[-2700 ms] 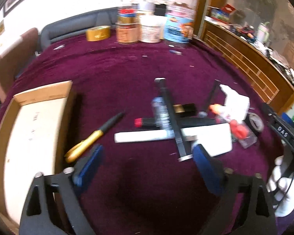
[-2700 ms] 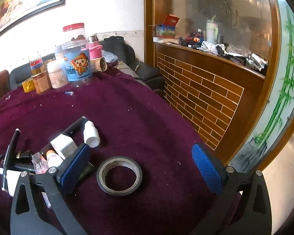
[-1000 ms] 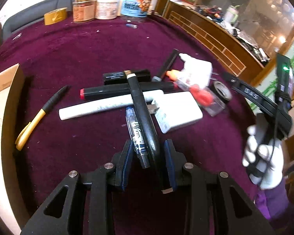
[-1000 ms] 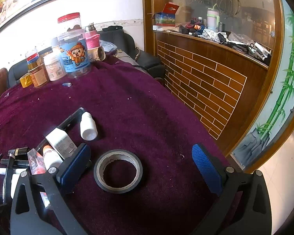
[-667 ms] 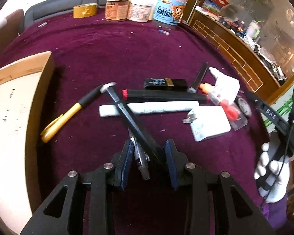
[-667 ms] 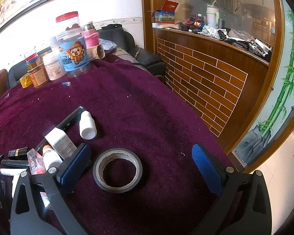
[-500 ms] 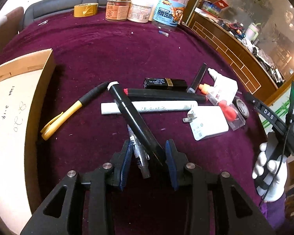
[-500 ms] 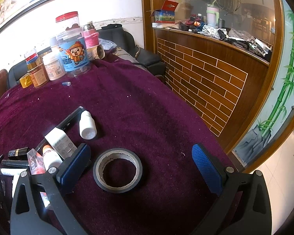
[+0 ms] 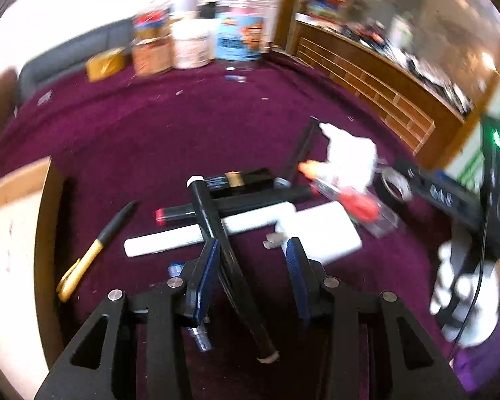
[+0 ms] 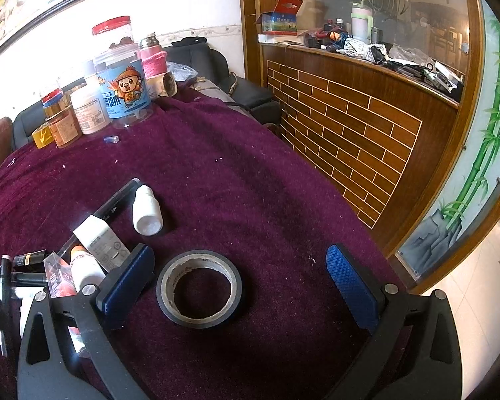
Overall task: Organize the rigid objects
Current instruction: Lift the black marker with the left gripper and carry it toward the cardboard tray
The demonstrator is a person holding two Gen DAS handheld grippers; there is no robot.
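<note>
A: What is the left tool [image 9: 253, 263] doing?

B: Its jaws have just been opening. A long black marker [image 9: 223, 243] leans on the left pad, and the right pad is apart from it.

A: What lies past it?

B: A white tube [image 9: 170, 241], a white box [image 9: 320, 233] and a gold pen [image 9: 90, 256] on the purple bench [image 9: 183, 133].

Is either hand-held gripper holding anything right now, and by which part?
Neither grips anything. The long black marker lies between the left hand-held gripper's just-opening jaws, against one pad only; the right one is open.

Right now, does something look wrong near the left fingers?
Yes. The black marker lies slanted against only one of the left gripper fingers, whose jaws have just been opening, so it looks loose. Motion blur hides finer detail.
</note>
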